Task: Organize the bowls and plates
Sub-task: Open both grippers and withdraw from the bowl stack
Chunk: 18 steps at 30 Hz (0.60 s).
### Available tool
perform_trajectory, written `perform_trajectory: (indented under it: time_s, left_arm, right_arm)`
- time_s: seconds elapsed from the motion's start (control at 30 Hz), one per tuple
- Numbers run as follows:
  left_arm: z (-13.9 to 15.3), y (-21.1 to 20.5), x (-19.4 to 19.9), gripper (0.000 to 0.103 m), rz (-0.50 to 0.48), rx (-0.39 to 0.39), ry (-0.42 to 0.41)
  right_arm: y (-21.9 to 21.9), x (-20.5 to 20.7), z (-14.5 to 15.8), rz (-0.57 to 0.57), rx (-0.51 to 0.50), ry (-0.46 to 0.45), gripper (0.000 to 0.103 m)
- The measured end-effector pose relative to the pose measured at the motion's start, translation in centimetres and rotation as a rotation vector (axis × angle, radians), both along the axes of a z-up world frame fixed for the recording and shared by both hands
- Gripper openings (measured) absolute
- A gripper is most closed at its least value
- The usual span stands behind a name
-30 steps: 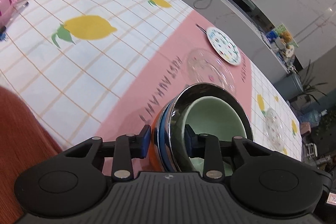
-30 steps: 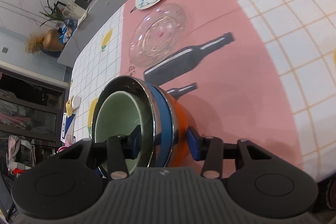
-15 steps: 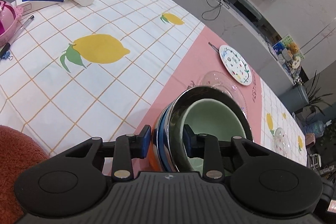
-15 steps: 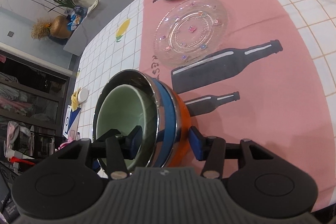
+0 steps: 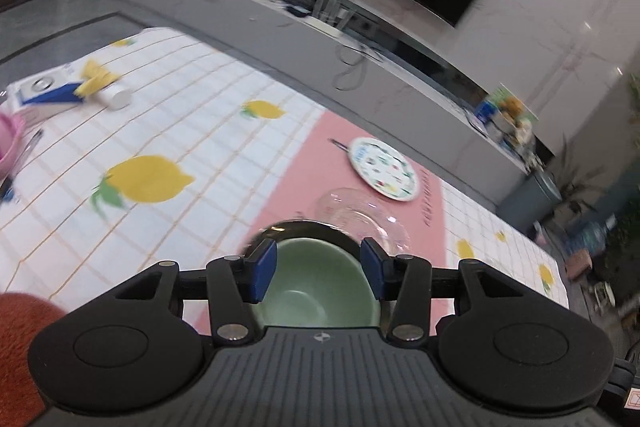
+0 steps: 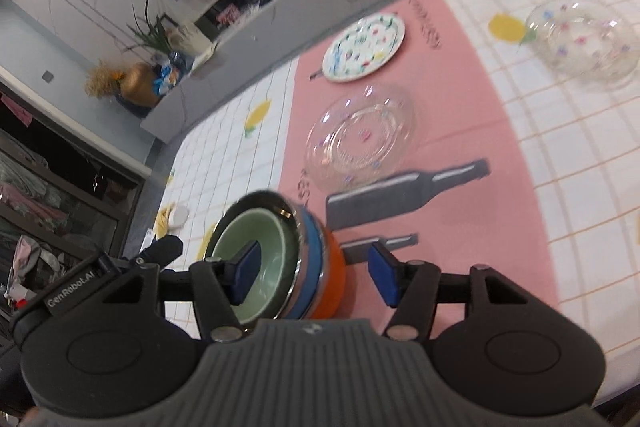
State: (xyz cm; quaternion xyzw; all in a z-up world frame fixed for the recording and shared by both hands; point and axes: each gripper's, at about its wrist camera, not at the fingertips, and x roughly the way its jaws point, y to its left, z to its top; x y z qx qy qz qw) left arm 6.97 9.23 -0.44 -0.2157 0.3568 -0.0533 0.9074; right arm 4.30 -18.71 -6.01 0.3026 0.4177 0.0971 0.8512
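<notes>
A stack of nested bowls (image 6: 320, 267) stands on the pink table runner (image 6: 480, 227): an orange one outermost, then blue, steel, and a pale green bowl (image 5: 316, 291) innermost. My left gripper (image 5: 319, 273) hovers over the stack's near rim, jaws opening, pads clear of it. My right gripper (image 6: 315, 275) straddles the stack's right wall from above, jaws opening, with a gap on both sides. Beyond lie a clear glass plate (image 6: 360, 139) and a white patterned plate (image 6: 364, 47). A glass bowl (image 6: 584, 43) sits far right.
On the lemon-print tablecloth (image 5: 160, 131) at far left lie a blue-and-white box (image 5: 44, 93), a white tube (image 5: 114, 95), a pink object (image 5: 8, 143) and a pen (image 5: 24, 155). A grey bench (image 5: 280, 39) runs behind the table. Red-brown fabric (image 5: 16, 347) shows at lower left.
Both grippers have let go of the bowl stack's rim, opened wider and lifted. The stack stays on the pink runner, and both views now look further across the room.
</notes>
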Motion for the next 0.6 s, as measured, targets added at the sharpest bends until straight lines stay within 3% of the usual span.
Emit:
perform_trajectory:
  time_s: [0.37, 0.6]
  left_arm:
    - [1.2, -4.3, 4.8, 0.053, -0.263, 0.086, 0.092]
    - [1.4, -4.1, 9.2, 0.053, -0.296, 0.253, 0.138]
  right_arm:
    - [-3.5, 0.4, 0.6, -0.046, -0.111, -0.01, 0.06]
    - [-3.6, 3.3, -0.3, -0.036, -0.144, -0.004, 0.06]
